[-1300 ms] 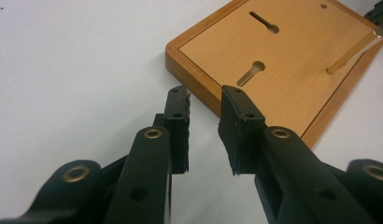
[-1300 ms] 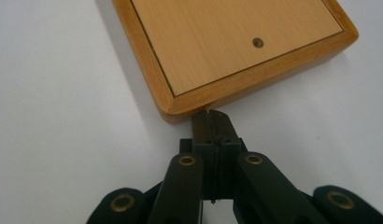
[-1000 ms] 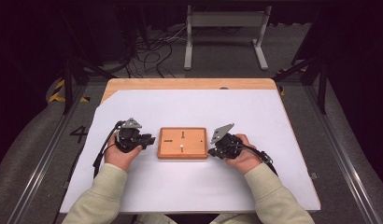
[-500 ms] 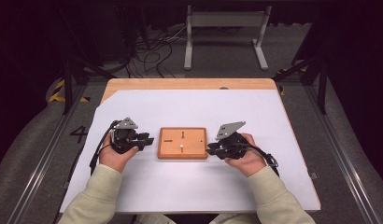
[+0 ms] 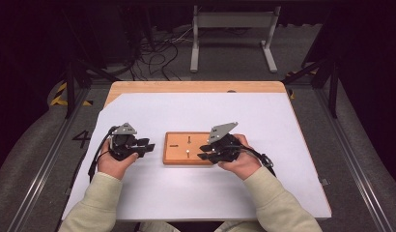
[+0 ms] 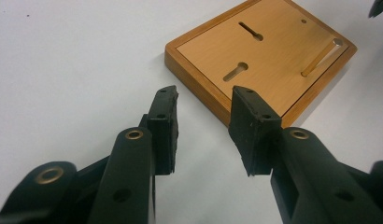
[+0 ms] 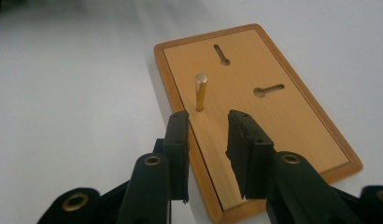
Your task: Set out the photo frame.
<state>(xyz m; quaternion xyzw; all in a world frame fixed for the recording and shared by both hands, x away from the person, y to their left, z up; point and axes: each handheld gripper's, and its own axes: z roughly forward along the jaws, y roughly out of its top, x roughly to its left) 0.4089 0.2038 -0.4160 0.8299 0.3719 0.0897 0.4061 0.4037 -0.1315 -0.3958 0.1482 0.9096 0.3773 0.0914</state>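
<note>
Flat rectangular wooden board (image 5: 189, 148) with raised rim, two keyhole slots and one upright brass pin (image 7: 201, 92), lying on white table sheet (image 5: 283, 125), between both hands. Left gripper (image 5: 147, 146) just beside board's left edge, resting low over sheet; jaws parted, just been opening, nothing between them but bare sheet and board's near corner beyond the tips in left gripper view (image 6: 203, 116). Right gripper (image 5: 204, 151) held over board's right part, tips pointing toward the pin; jaws parted, just been opening, empty, pin standing free just ahead of the left tip in right gripper view (image 7: 206, 126). Pin seated in board, untouched by either pad.
</note>
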